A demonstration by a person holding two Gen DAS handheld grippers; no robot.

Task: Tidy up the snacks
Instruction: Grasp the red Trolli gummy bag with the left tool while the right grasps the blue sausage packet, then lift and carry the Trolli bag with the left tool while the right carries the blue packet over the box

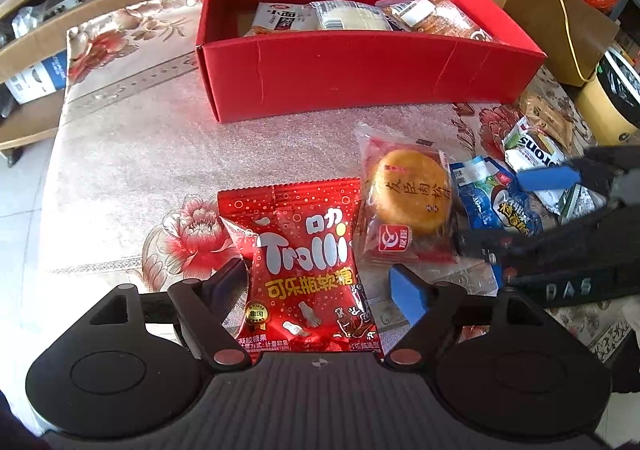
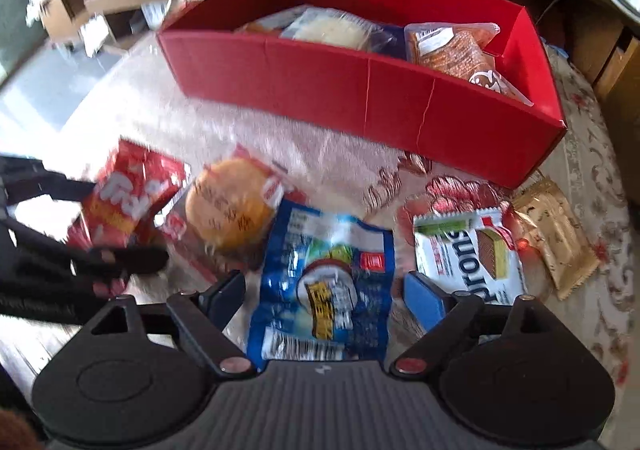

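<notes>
My left gripper is open, its fingers on either side of a red Trolli candy bag lying on the table. My right gripper is open around a blue snack packet on the table. A round yellow cake in a red wrapper lies between the two bags; it also shows in the right wrist view. The red box stands behind, holding several wrapped snacks. The box also shows in the right wrist view.
A white wafer pack and a gold sachet lie right of the blue packet, near the box corner. The floral tablecloth covers the table. Shelves, cardboard boxes and cables stand behind. The table's left edge drops to a tiled floor.
</notes>
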